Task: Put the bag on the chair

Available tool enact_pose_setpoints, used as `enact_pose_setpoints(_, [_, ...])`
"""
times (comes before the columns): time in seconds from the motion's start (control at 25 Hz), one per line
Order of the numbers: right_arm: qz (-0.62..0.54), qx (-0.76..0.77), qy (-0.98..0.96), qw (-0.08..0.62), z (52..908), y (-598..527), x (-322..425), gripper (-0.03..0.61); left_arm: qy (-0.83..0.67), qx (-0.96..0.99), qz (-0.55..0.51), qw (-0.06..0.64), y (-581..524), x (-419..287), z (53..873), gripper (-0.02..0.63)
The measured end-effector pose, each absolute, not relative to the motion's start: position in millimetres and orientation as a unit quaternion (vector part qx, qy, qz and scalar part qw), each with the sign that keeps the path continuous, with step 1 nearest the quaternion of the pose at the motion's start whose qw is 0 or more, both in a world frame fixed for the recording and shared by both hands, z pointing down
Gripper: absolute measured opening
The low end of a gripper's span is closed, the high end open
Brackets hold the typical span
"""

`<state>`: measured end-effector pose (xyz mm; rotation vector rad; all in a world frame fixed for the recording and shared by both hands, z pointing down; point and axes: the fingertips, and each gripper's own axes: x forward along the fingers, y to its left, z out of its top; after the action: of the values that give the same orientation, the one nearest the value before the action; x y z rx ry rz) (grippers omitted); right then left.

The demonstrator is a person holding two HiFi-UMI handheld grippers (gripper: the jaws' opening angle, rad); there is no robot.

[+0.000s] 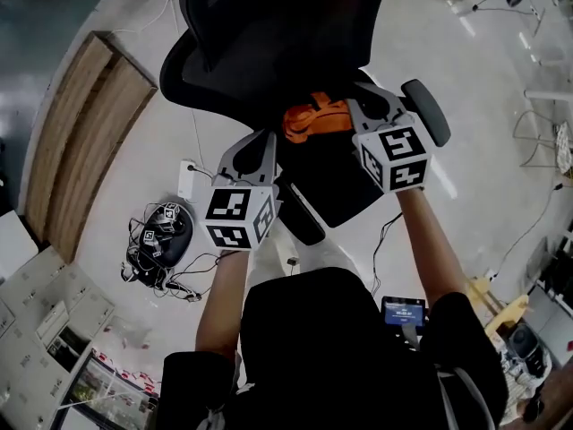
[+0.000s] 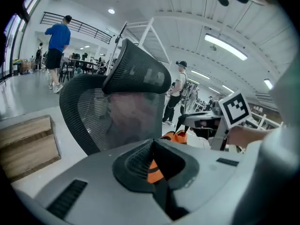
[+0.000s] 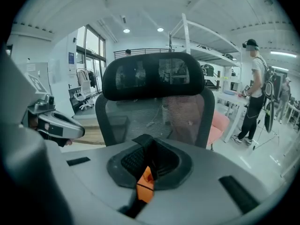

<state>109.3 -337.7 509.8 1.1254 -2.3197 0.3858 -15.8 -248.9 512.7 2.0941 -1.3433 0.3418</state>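
A black mesh office chair stands in front of me with its seat towards me. An orange and black bag hangs over the seat between my two grippers. My left gripper is shut on an orange strap of the bag. My right gripper is shut on another orange part of the bag. In the left gripper view the bag's orange top shows beyond the jaws, next to the right gripper's marker cube. The chair's backrest fills the middle of the right gripper view.
A wooden platform lies on the floor left of the chair. A power strip and a tangle of cables lie near my left arm. Grey cabinets stand lower left. People stand in the room, and a pink chair is behind.
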Motion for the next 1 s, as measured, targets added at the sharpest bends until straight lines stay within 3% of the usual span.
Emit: enact_pose_setpoints(1.0, [0.157,0.424,-0.866,0.213,555.5,-391.7,69.8,0.0,-0.544,0.752,0.124,0.352,-264.1,-18.7,577.0,0.011])
